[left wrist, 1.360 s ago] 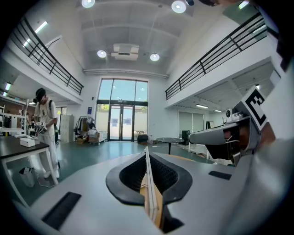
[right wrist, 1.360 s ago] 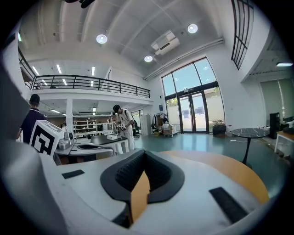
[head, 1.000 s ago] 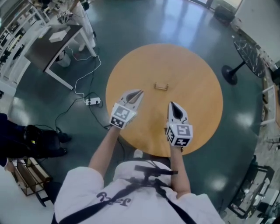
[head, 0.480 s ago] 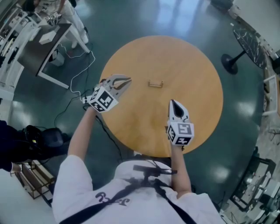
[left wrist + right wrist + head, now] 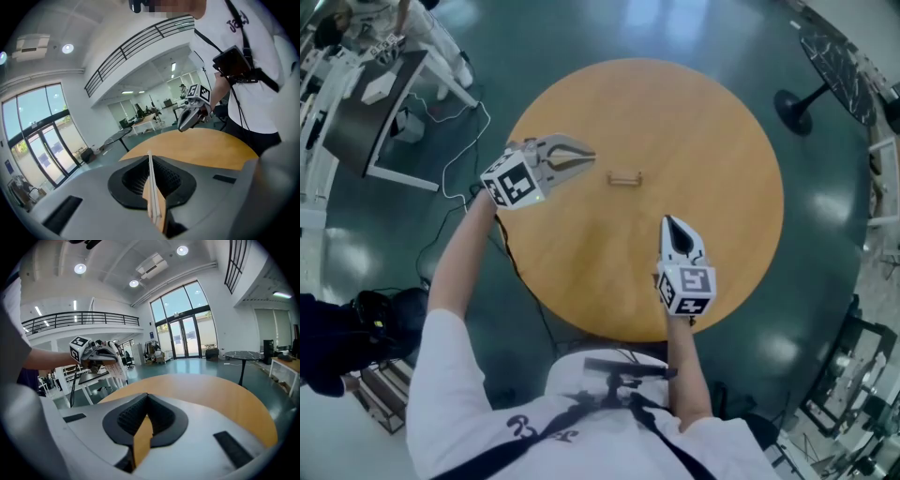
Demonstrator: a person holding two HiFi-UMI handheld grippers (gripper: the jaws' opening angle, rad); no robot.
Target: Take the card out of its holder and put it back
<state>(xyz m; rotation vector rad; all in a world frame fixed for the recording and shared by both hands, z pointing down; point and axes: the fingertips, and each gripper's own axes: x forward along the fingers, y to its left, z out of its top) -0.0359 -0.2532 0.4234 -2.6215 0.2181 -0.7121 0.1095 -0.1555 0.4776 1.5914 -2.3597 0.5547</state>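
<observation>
A small wooden card holder (image 5: 625, 178) stands near the middle of the round wooden table (image 5: 722, 141), with no card showing in it. My left gripper (image 5: 587, 156) hovers over the table's left part, left of the holder, shut on a thin white card (image 5: 152, 187). In the right gripper view that card (image 5: 118, 370) hangs from the left gripper (image 5: 108, 356). My right gripper (image 5: 672, 225) sits shut over the near right part of the table, nothing between its jaws. The left gripper view shows it (image 5: 190, 117) across the tabletop.
A dark desk on white legs (image 5: 370, 117) stands at the far left, with a cable (image 5: 459, 150) trailing on the green floor. A black stand base (image 5: 795, 98) is at the far right, and a black bag (image 5: 366, 323) lies at the near left.
My left gripper has swung out to the left and away from me, from beside the right gripper to the table's left part. The right gripper has stayed put.
</observation>
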